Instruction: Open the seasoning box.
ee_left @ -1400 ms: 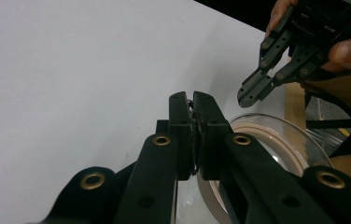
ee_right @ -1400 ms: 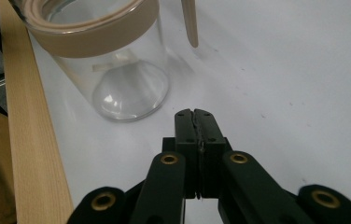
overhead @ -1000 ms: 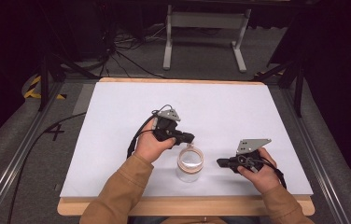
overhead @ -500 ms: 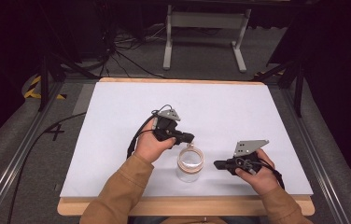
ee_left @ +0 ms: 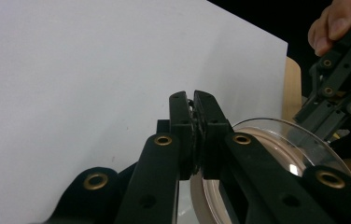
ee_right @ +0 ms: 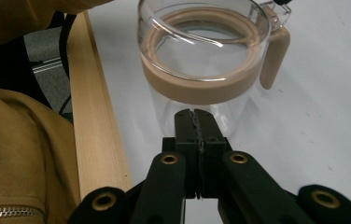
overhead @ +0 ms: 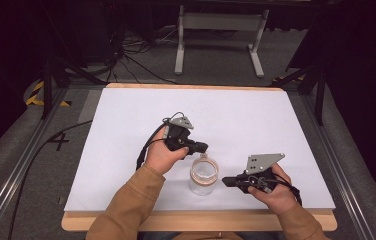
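**Glass jug near the front edge, a gripper on either side**

The glass jug stands upright on the white surface, close to the wooden front edge and roughly midway along it. Behind the jug, toward the far edge, the white sheet lies bare, and there is open room to the jug's far left and far right as well. The narrow strip between the jug and the front edge is the tightest margin.

The left gripper sits just behind and to the left of the jug. In the left gripper view its jaws are together right at the jug's rim and appear to pinch something thin there; whether that is the handle top, I cannot tell. The left hand and tan sleeve run from there toward the front edge, left of the jug.

The right gripper lies low, just right of the jug, apart from it, jaws pressed together on nothing and aimed at the jug's lower wall. The right hand holds it near the front edge.

The jug is clear glass with a beige band around the neck and a beige handle on its far side.
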The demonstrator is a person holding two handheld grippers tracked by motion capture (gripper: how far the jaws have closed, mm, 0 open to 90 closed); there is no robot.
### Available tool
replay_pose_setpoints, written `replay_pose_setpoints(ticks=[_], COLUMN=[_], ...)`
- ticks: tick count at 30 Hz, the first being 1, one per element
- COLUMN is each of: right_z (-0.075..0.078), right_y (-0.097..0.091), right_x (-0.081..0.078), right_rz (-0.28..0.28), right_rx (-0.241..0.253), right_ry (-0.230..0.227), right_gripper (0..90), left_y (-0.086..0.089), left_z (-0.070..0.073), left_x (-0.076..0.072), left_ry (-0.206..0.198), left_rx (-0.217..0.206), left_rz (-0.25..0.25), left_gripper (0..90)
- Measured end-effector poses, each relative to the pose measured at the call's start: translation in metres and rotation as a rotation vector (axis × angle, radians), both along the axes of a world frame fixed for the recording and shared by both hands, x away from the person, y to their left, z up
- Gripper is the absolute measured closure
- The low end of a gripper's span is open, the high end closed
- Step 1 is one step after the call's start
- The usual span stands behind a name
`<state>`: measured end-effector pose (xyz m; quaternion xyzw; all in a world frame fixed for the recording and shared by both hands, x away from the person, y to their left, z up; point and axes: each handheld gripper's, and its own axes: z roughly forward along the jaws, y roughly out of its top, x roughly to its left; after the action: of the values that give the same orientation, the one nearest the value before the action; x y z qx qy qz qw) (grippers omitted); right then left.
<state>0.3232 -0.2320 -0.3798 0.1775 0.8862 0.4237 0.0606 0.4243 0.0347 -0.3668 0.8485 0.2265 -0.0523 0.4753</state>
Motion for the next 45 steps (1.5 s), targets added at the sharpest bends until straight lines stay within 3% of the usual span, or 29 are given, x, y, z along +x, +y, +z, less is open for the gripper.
replay_pose_setpoints(ticks=[7, 16, 25, 36, 45], right_z=[0.004, 0.008, 0.009, 0.014, 0.021], right_y=[0.006, 0.019, 0.019, 0.02, 0.02], right_x=[-0.004, -0.006, -0.005, 0.0, 0.006], right_rz=[0.016, -0.011, -0.022, -0.012, -0.019], right_rx=[0.02, 0.101, 0.114, 0.139, 0.186], right_ry=[-0.009, -0.057, -0.062, -0.087, -0.129], right_gripper=[90.0, 90.0, 90.0, 90.0, 90.0], left_y=[-0.002, 0.0, 0.003, 0.039, 0.069], left_z=[-0.001, 0.0, 0.002, 0.014, 0.02], left_x=[0.0, 0.0, 0.0, -0.006, -0.014], left_ry=[-0.013, -0.012, -0.025, -0.061, -0.061], left_rx=[0.018, 0.015, 0.01, -0.044, -0.065], left_rz=[0.008, 0.004, 0.024, 0.1, 0.168], left_gripper=[88.3, 88.6, 87.0, 84.8, 83.5])
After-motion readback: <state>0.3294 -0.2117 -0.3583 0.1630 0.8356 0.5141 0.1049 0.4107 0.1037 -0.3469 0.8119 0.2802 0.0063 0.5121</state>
